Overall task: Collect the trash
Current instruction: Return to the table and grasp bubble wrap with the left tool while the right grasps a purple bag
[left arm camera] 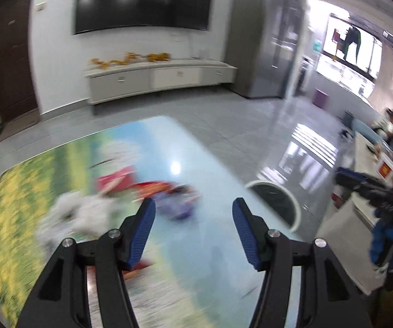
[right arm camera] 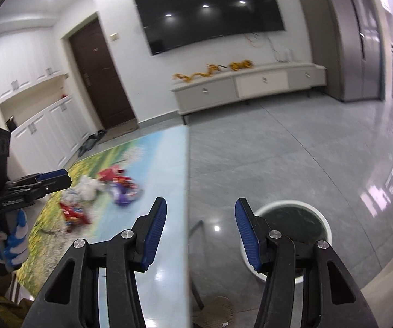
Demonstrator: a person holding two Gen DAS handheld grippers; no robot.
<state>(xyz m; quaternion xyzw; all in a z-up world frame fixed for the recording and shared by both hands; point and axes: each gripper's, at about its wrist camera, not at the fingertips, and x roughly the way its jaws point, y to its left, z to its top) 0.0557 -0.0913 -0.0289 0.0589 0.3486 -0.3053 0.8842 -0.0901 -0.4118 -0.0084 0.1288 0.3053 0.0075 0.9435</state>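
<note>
Trash lies in a loose pile on the picture-printed table (right arm camera: 152, 235): a purple wrapper (right arm camera: 124, 194), white crumpled paper (right arm camera: 88, 188), a red packet (right arm camera: 109, 174) and a red snack bag (right arm camera: 74, 213). In the blurred left wrist view the purple wrapper (left arm camera: 176, 206) and white paper (left arm camera: 84, 213) lie just ahead of my left gripper (left arm camera: 193, 213), which is open and empty. My right gripper (right arm camera: 200, 213) is open and empty above the table's right edge. A white bin with a dark liner (right arm camera: 292, 224) stands on the floor right of the table; it also shows in the left wrist view (left arm camera: 275, 199).
A low TV cabinet (right arm camera: 251, 84) and wall TV (right arm camera: 210, 11) stand across the tiled floor. A dark door (right arm camera: 100, 76) and white cupboards (right arm camera: 46, 134) are at left. My left gripper (right arm camera: 54, 181) shows in the right wrist view, at the table's left side.
</note>
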